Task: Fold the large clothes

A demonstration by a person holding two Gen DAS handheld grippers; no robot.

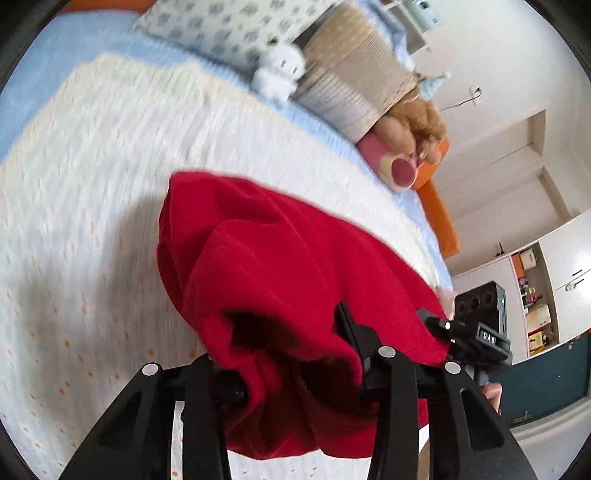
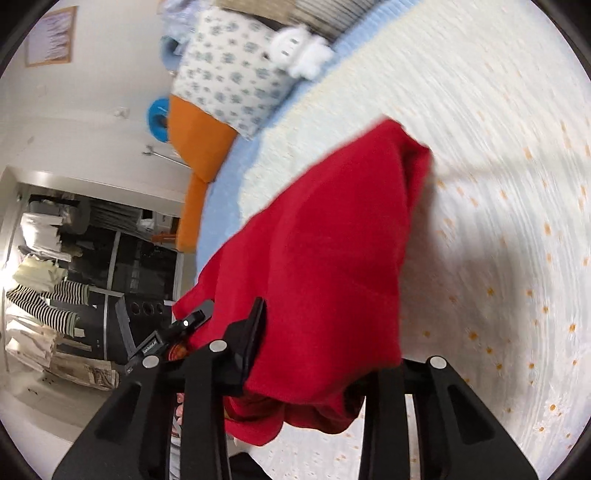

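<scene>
A large red garment [image 1: 280, 280] hangs bunched between both grippers above a bed with a white dotted cover [image 1: 92, 206]. My left gripper [image 1: 291, 354] is shut on the red garment; the cloth drapes over its fingers and hides the tips. In the right wrist view the same red garment [image 2: 332, 258] hangs over my right gripper [image 2: 314, 354], which is shut on it, its tips hidden too. The other gripper shows at the edge of each view, the right one [image 1: 469, 332] and the left one [image 2: 177, 332], both close by.
At the head of the bed lie a patterned pillow [image 1: 221, 26], a white plush toy [image 1: 280, 70], a folded beige blanket [image 1: 354, 74] and a brown plush toy [image 1: 417, 129]. The orange bed frame [image 2: 195, 147] runs along the edge. Shelves with clothes [image 2: 40, 295] stand beyond.
</scene>
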